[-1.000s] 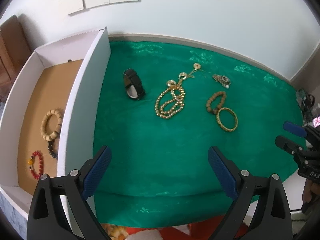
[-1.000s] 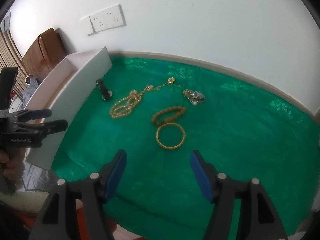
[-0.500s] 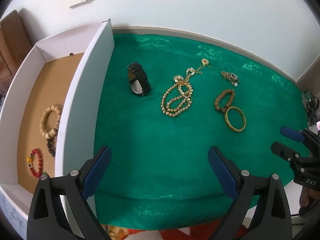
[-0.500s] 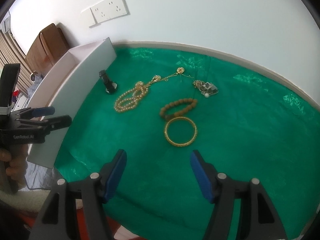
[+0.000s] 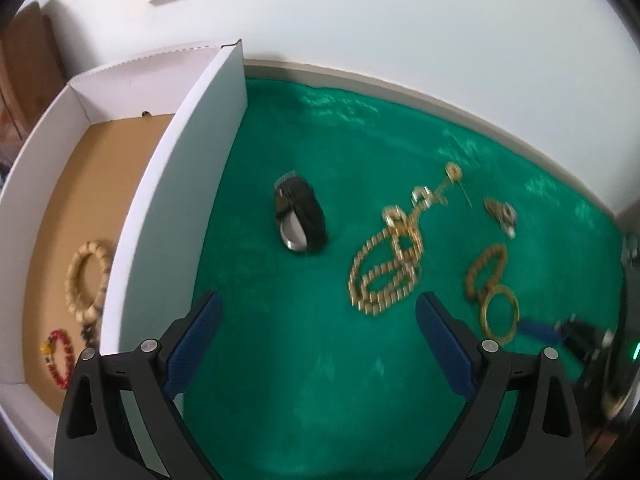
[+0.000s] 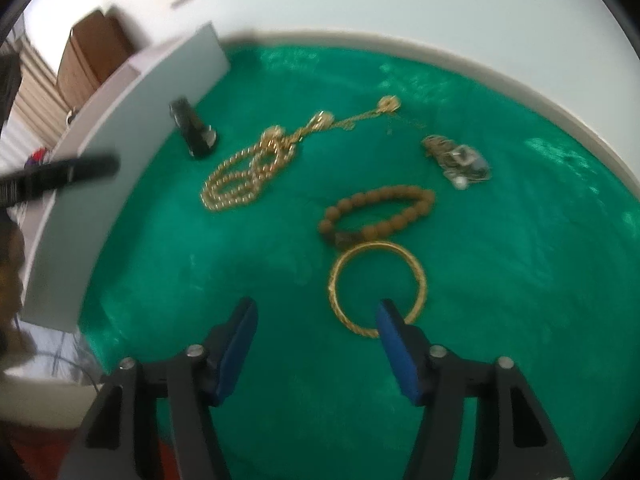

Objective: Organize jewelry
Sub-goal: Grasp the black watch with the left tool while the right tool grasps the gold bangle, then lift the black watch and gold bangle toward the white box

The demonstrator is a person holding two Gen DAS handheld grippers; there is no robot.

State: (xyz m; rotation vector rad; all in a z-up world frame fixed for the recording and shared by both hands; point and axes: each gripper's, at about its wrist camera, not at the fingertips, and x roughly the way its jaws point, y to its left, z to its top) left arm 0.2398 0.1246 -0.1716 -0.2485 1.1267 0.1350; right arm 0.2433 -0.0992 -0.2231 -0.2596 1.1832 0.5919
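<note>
Jewelry lies scattered on a green velvety cloth point(image 6: 240, 280) whose nap shows pale sheen marks. Nearest the right gripper point(image 6: 316, 312), whose blue ribbed pads are spread wide and hold nothing, sits a smooth gold bangle point(image 6: 378, 288); the right pad's tip overlaps its near rim in the right wrist view, though I cannot tell if they touch. Just beyond, touching the bangle, is a brown bracelet point(image 6: 378, 216) of round wooden beads. Farther left, a gold bead chain point(image 6: 250, 174) is looped over itself, trailing a thin strand with small discs toward the wall. A tangled silvery piece point(image 6: 460, 162) lies to the right, apart from the rest. A black watch point(image 5: 300, 216) stands on edge near the white cardboard box point(image 5: 176, 208).

The left gripper point(image 5: 318, 320) hangs wide apart, empty, above bare cloth. Inside the box's brown floor lie a pale bead bracelet point(image 5: 86, 276), a red bead bracelet point(image 5: 60, 356) and a dark one half hidden by the wall.
</note>
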